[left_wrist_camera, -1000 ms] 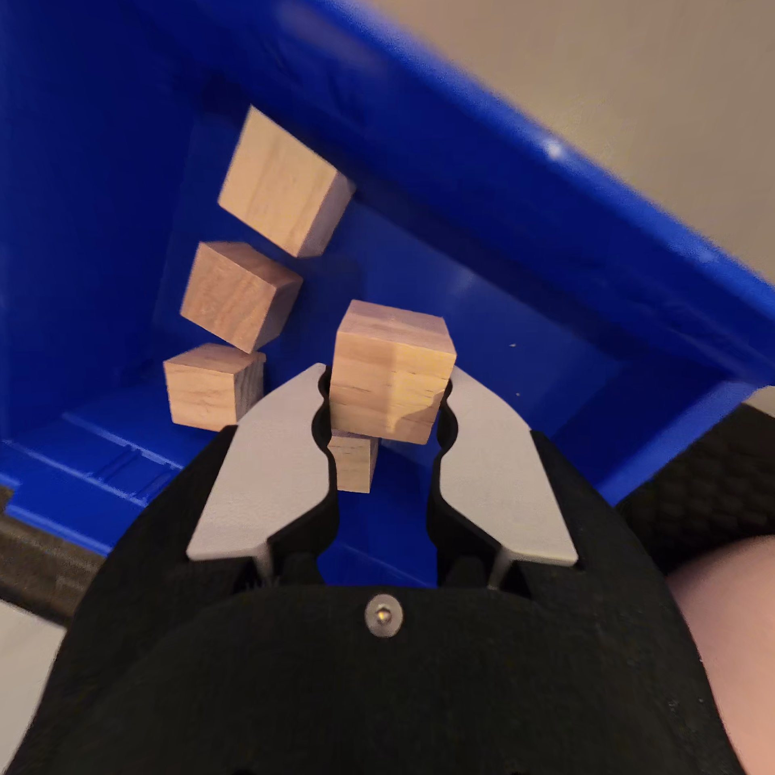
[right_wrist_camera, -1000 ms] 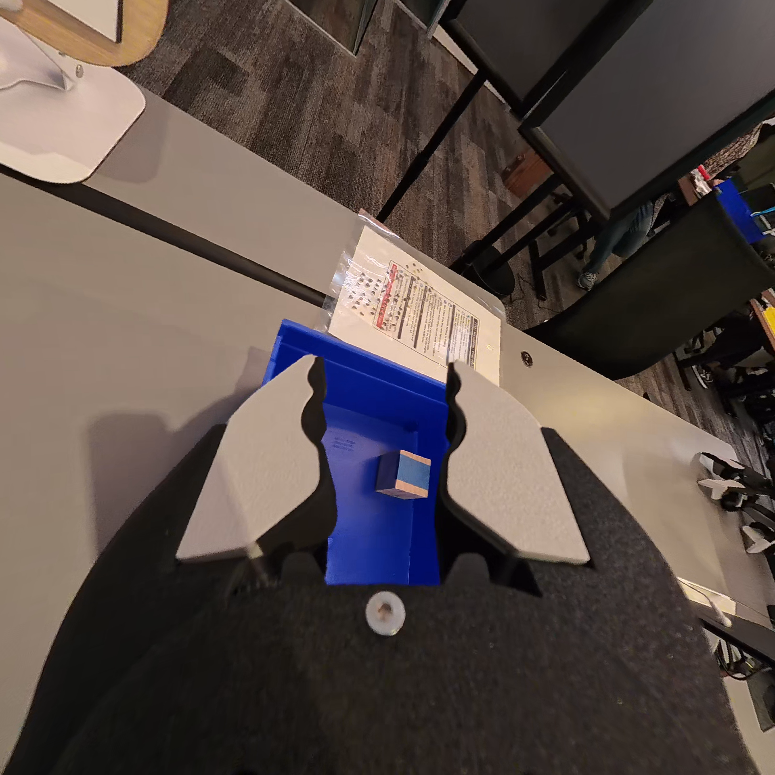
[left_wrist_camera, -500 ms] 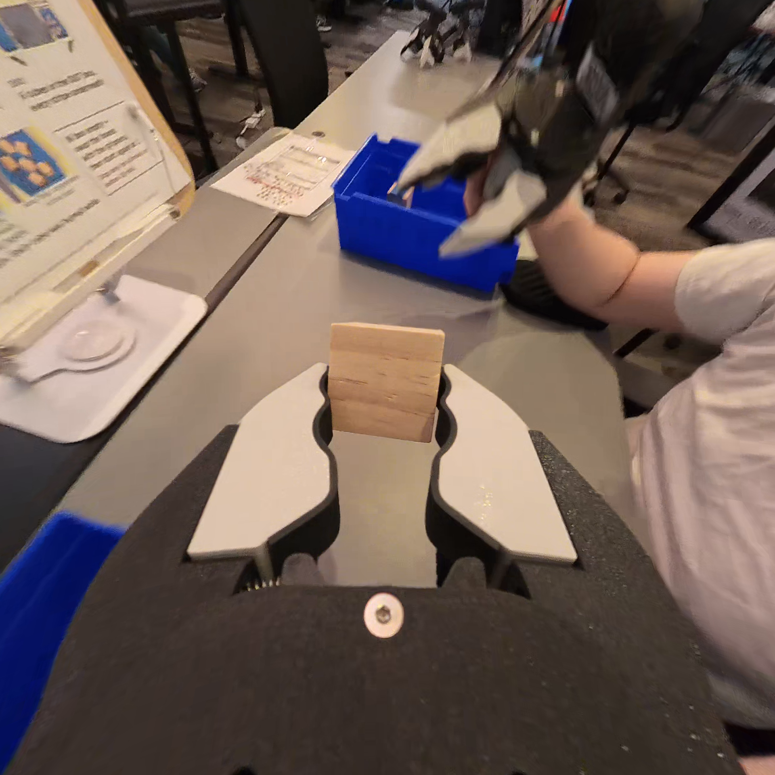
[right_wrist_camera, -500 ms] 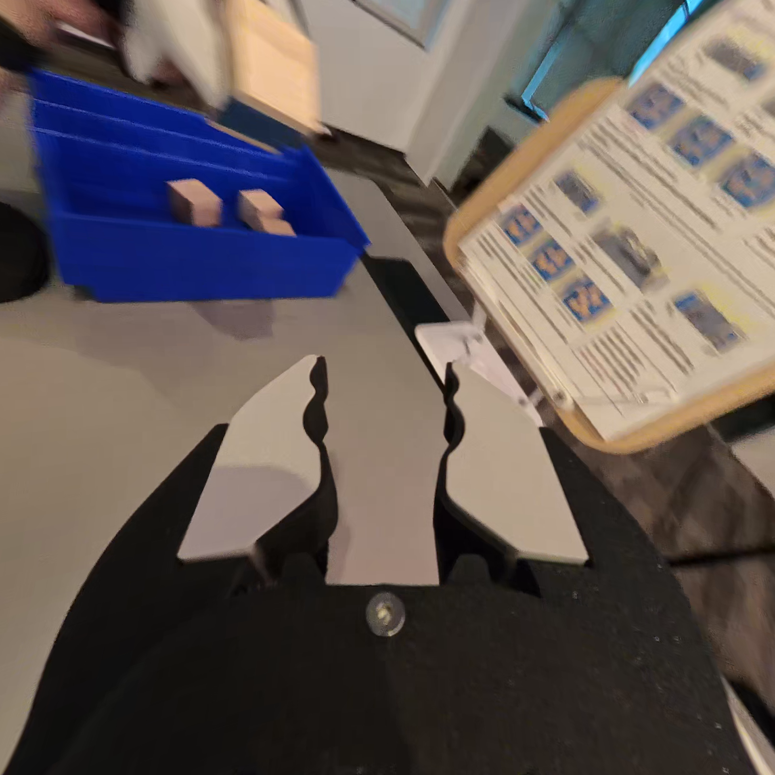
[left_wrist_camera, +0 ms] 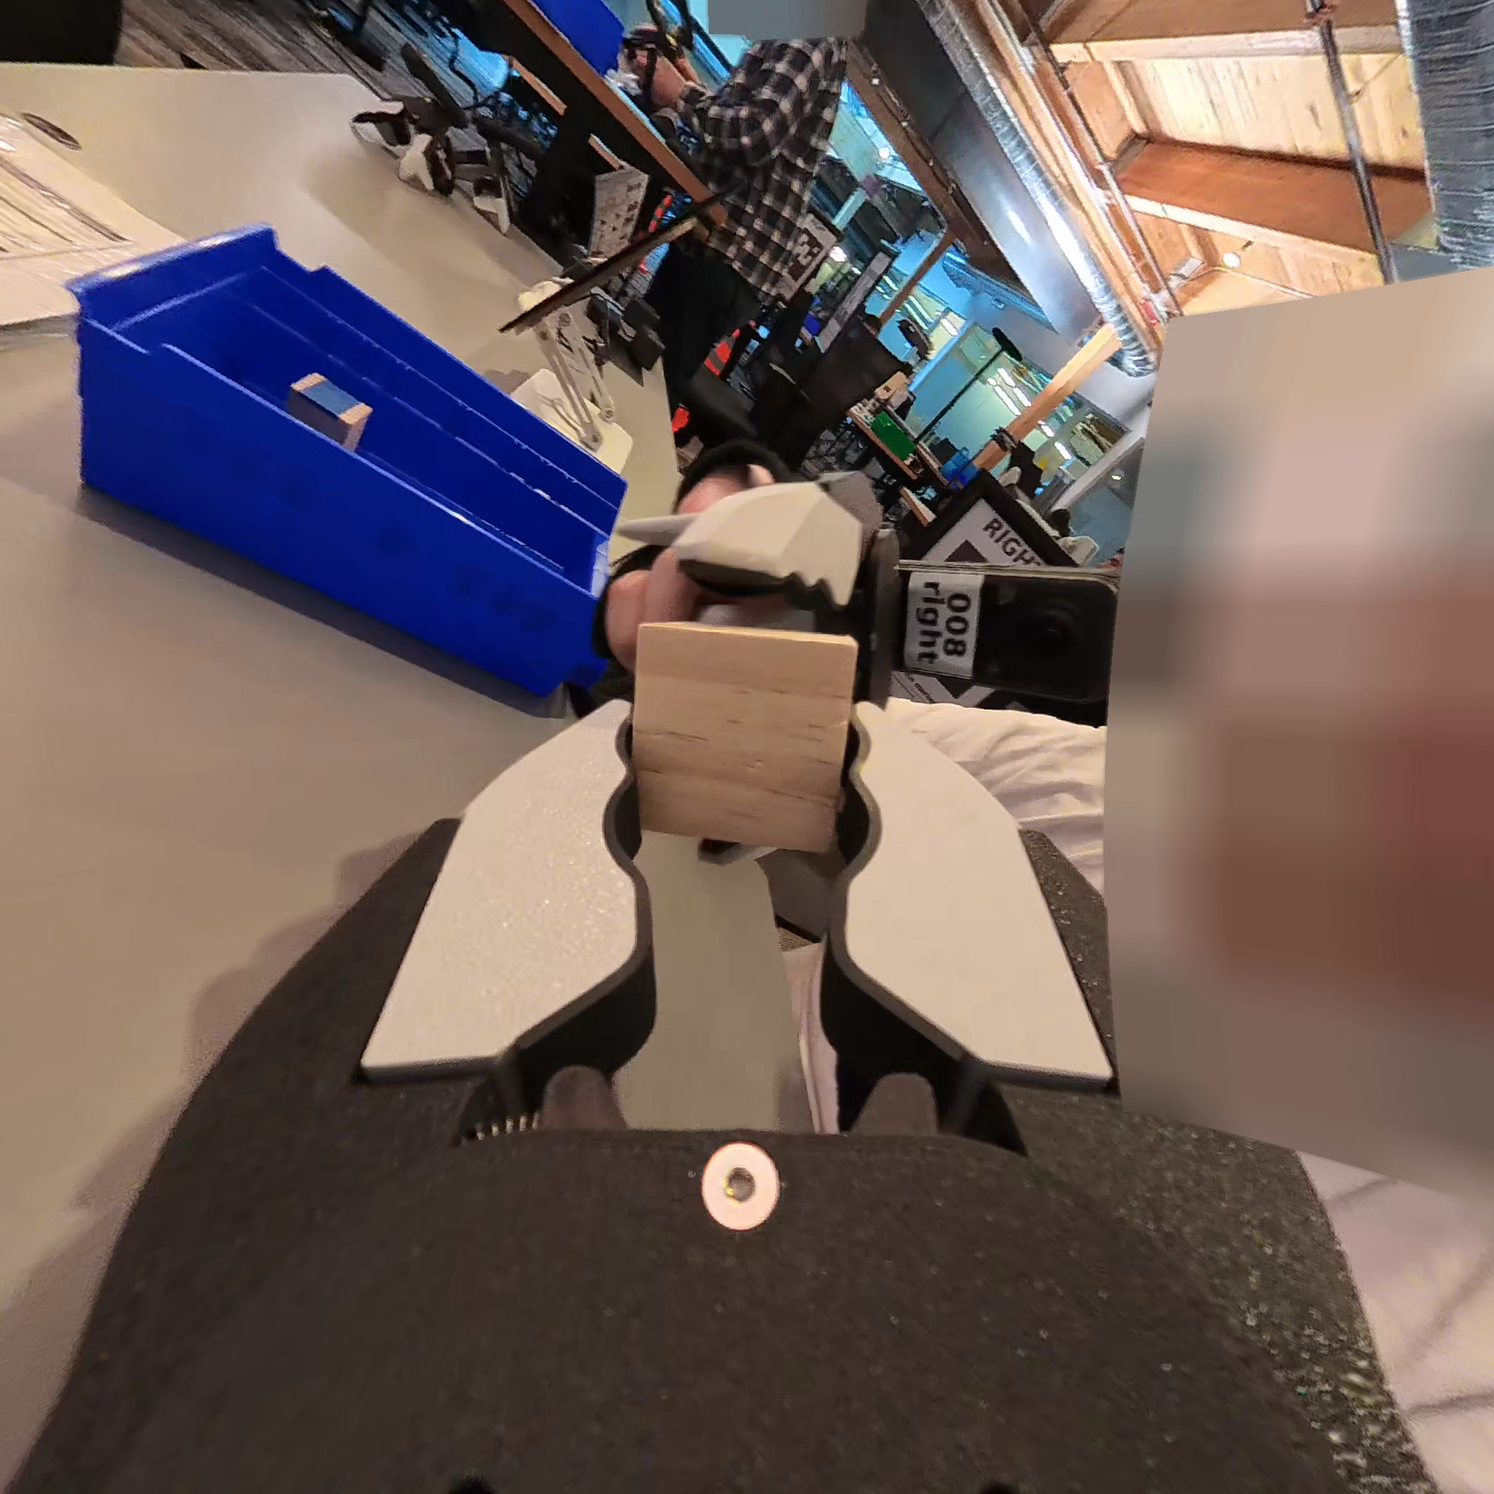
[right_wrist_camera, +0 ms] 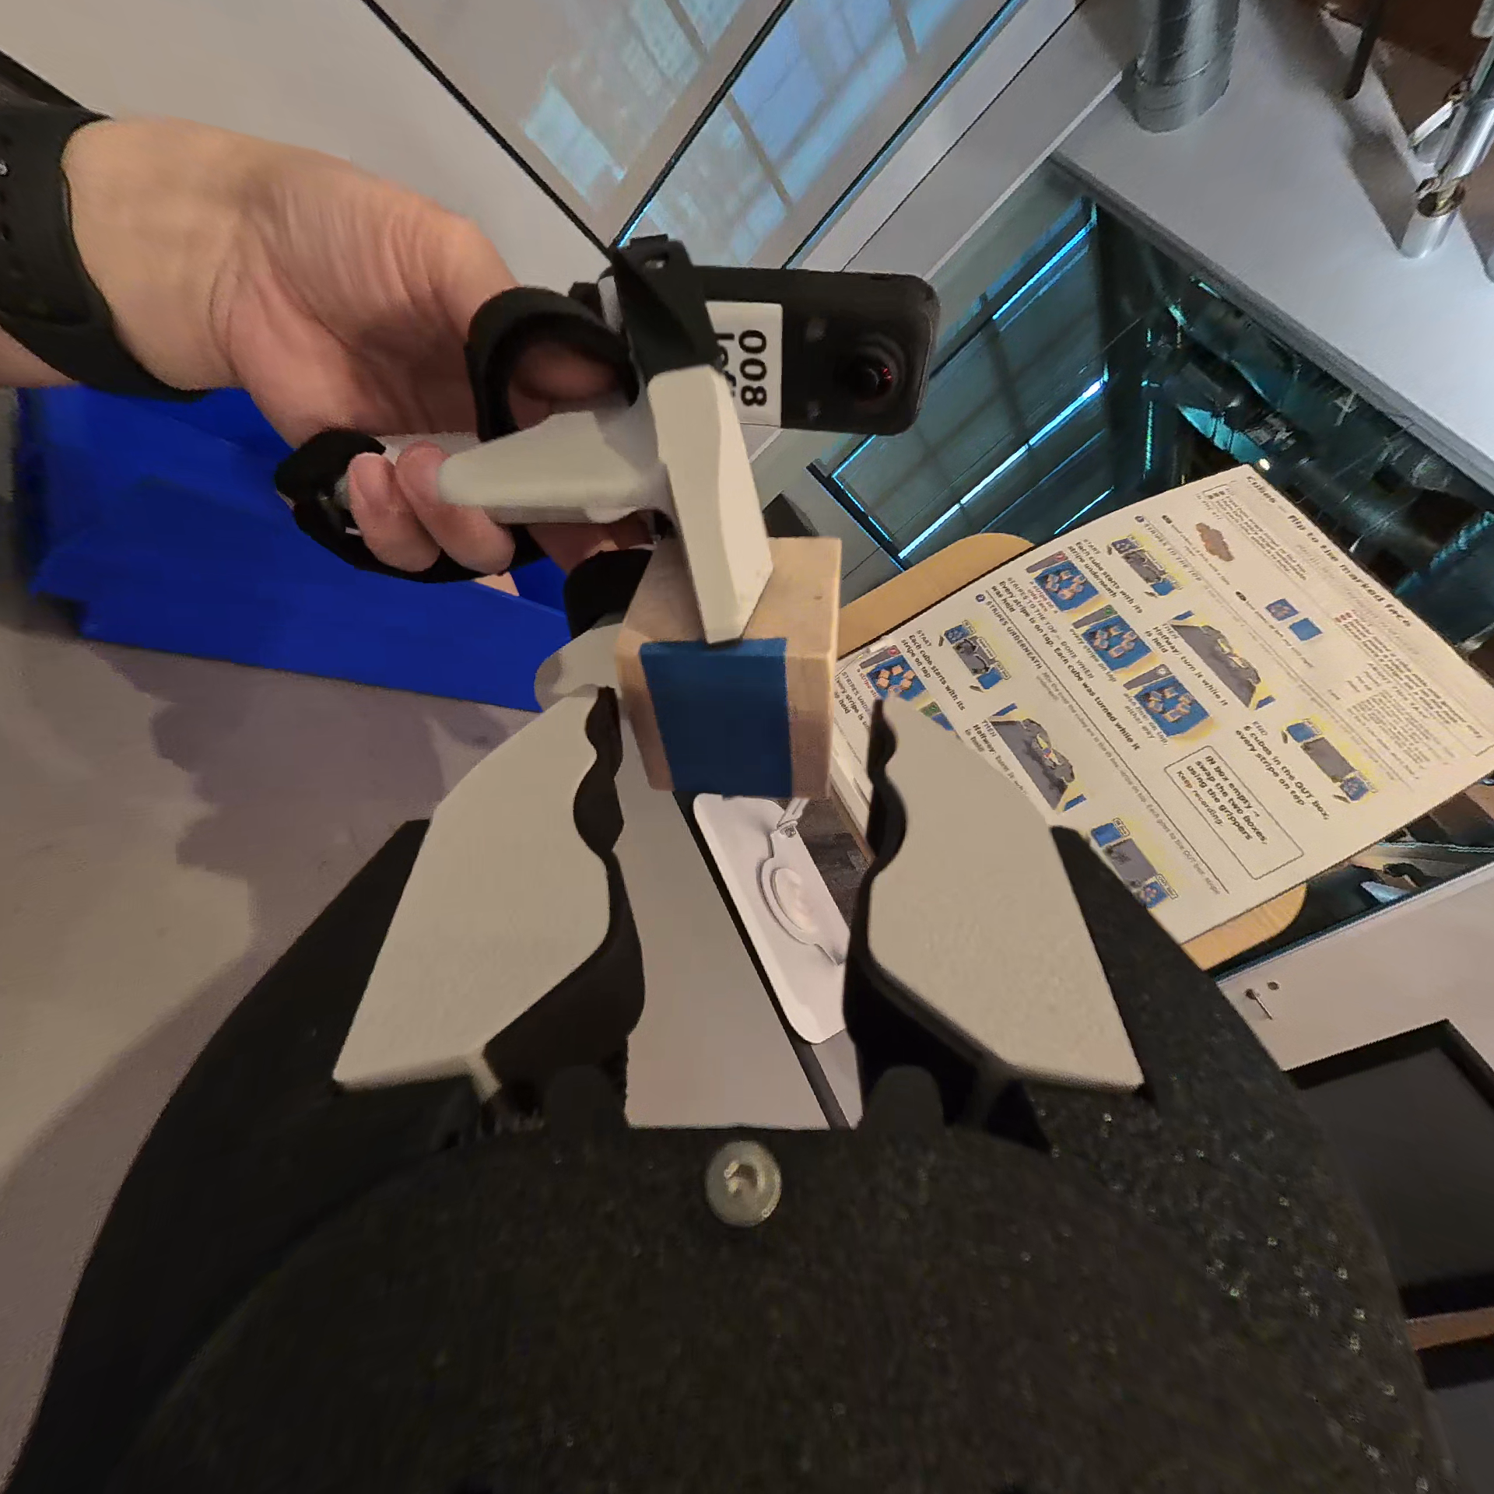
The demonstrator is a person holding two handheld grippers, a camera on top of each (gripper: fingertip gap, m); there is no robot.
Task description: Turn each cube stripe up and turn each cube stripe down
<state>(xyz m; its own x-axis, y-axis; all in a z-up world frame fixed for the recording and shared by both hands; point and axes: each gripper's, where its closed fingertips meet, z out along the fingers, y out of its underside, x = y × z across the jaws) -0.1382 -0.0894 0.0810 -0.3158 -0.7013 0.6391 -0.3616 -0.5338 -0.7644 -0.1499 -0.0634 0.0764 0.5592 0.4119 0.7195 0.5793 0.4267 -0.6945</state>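
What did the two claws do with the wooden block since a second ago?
The left claw lifted the wooden cube out of the blue bin of cubes and carried it over the table toward the right claw, which swung round to face it. The left claw stayed shut on the cube, the right one open.

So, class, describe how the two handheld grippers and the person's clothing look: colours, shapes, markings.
Each gripper, left and right, has a black, rough-textured body, a silver screw and two pale grey fingers with wavy black inner pads. Each carries a black camera with a white printed label. The hand passes through black finger loops and wears a black wristband; the sleeve is white.
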